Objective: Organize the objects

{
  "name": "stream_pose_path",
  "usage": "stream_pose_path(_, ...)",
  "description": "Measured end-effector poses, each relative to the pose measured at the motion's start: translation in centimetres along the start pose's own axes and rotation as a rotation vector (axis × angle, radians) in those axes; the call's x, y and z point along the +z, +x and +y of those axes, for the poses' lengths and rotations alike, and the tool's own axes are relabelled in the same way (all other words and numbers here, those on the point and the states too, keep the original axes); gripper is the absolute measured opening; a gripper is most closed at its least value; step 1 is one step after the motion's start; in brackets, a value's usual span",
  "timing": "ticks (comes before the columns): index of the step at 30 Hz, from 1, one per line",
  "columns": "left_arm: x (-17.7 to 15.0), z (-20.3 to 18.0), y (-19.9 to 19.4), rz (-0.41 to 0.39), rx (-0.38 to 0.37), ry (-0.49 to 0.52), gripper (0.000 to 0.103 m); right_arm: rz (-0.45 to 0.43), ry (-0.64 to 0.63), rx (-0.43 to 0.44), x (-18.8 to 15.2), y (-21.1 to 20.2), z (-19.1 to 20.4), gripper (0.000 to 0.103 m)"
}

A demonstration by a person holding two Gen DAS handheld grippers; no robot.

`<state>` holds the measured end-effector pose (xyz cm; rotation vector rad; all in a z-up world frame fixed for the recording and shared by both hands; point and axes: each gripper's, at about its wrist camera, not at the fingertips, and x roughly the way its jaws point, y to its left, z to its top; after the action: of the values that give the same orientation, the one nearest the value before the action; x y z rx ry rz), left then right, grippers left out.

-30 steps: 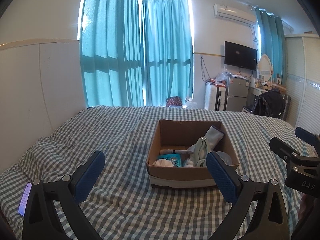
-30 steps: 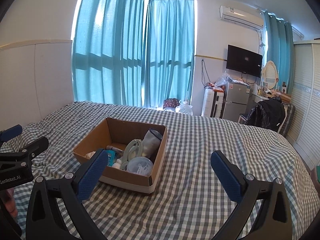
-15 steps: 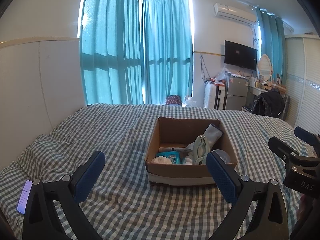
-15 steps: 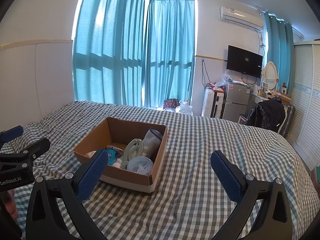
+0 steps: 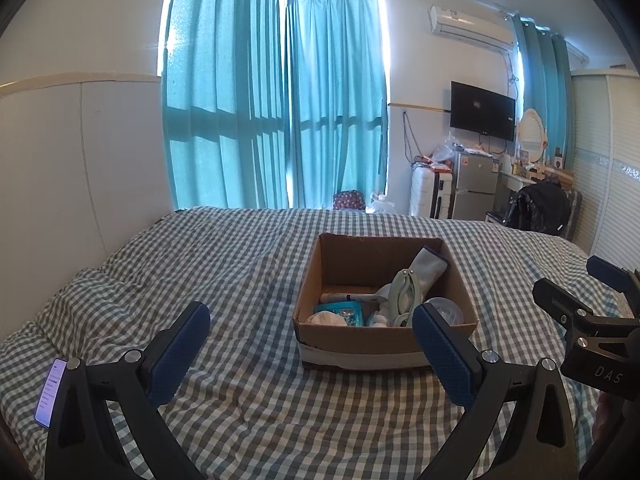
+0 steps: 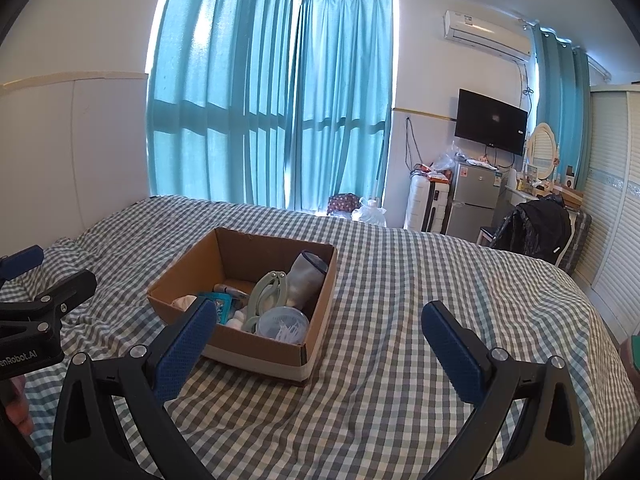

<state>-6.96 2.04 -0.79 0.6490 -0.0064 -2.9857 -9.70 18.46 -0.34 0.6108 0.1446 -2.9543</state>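
Closest in, both tools are empty-handed: the left gripper (image 5: pixel 310 348) and the right gripper (image 6: pixel 320 348) each have their blue pads spread wide apart, hovering above the checked bedspread (image 6: pixel 400 380) and touching nothing. A lit phone (image 5: pixel 50 390) lies on the bedding at the left edge. A bit further out sits the cardboard box (image 5: pixel 360 350) mid-bed, and it's already loaded: a clear round tub (image 6: pixel 282 323), a pale green clip thing (image 6: pixel 266 294), a teal packet (image 5: pixel 345 313), a grey pouch (image 6: pixel 306 276) leaning in the corner. No loose items show on the bed apart from the phone, so the sorting looks basically done, or close. Beyond that, just teal curtains (image 5: pixel 280 120).
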Motion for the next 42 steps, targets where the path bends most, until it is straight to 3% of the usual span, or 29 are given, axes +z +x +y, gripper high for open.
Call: stream_pose_path(42, -0.32, 0.21, -0.21, 0.013, 0.021, 0.009, 0.103, 0.004, 0.000, -0.002, -0.05, -0.05, 0.34, 0.103)
